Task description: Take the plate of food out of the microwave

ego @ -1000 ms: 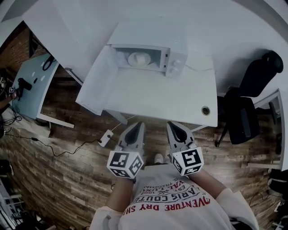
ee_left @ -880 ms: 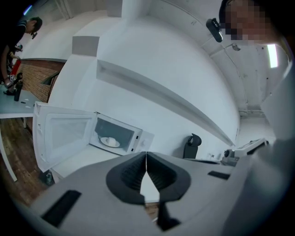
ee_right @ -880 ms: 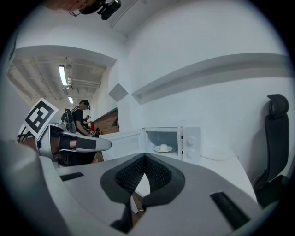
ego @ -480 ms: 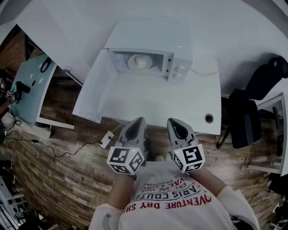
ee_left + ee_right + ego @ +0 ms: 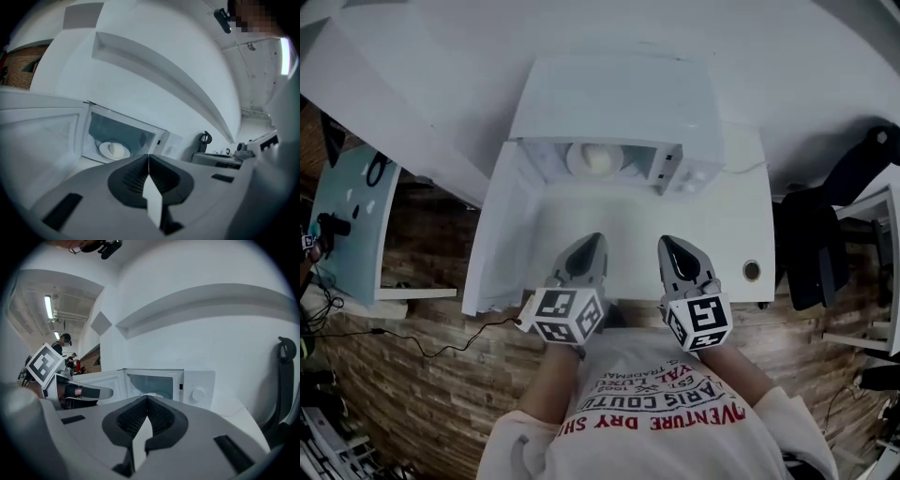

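A white microwave (image 5: 614, 108) stands at the back of a white table (image 5: 727, 234), its door (image 5: 499, 234) swung wide open to the left. Inside the cavity a pale plate of food (image 5: 593, 159) sits on the turntable; the left gripper view shows the plate (image 5: 114, 150) too. My left gripper (image 5: 589, 244) is over the table's front part, shut and empty, pointing at the cavity. My right gripper (image 5: 673, 247) is beside it, also shut with nothing held, well short of the microwave. In the right gripper view the microwave's control panel (image 5: 198, 389) lies straight ahead.
A black office chair (image 5: 820, 239) stands right of the table. A round cable hole (image 5: 752, 271) sits near the table's front right corner. A second desk (image 5: 352, 220) with small items is at the far left, over wooden flooring with a cable (image 5: 412, 342).
Both grippers have moved forward together, from in front of the table's edge to over its front part. The microwave and plate look closer. Jaws stay shut.
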A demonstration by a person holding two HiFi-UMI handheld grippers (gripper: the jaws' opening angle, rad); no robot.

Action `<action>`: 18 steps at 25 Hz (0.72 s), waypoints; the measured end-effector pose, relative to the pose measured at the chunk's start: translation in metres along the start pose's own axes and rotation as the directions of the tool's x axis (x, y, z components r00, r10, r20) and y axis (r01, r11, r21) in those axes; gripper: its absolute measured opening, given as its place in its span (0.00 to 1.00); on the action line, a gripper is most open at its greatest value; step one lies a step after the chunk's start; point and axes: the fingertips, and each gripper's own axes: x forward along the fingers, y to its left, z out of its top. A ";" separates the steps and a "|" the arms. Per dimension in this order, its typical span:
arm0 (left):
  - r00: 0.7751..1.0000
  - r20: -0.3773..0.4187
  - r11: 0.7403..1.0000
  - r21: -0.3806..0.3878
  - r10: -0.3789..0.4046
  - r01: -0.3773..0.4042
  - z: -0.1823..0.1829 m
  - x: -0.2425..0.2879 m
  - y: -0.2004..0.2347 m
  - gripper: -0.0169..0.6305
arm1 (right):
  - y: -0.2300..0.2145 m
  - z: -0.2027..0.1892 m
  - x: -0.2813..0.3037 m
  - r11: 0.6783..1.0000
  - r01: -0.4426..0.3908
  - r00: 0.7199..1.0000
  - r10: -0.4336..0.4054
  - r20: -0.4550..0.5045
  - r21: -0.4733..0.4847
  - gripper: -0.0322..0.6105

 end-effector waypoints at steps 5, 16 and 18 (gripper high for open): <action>0.996 -0.080 0.998 0.048 -0.033 0.037 0.000 0.044 0.038 0.04 | -0.009 0.000 0.048 0.999 0.045 0.998 -0.044 -0.039 0.007 0.05; 1.000 0.028 0.988 -0.156 -0.005 0.009 -0.009 0.116 0.106 0.04 | -0.030 -0.036 0.121 0.997 0.079 0.986 -0.076 -0.149 0.019 0.05; 0.999 0.032 0.975 -0.223 -0.002 0.009 -0.016 0.124 0.114 0.16 | -0.035 -0.043 0.130 0.996 0.082 0.983 -0.078 -0.166 0.018 0.05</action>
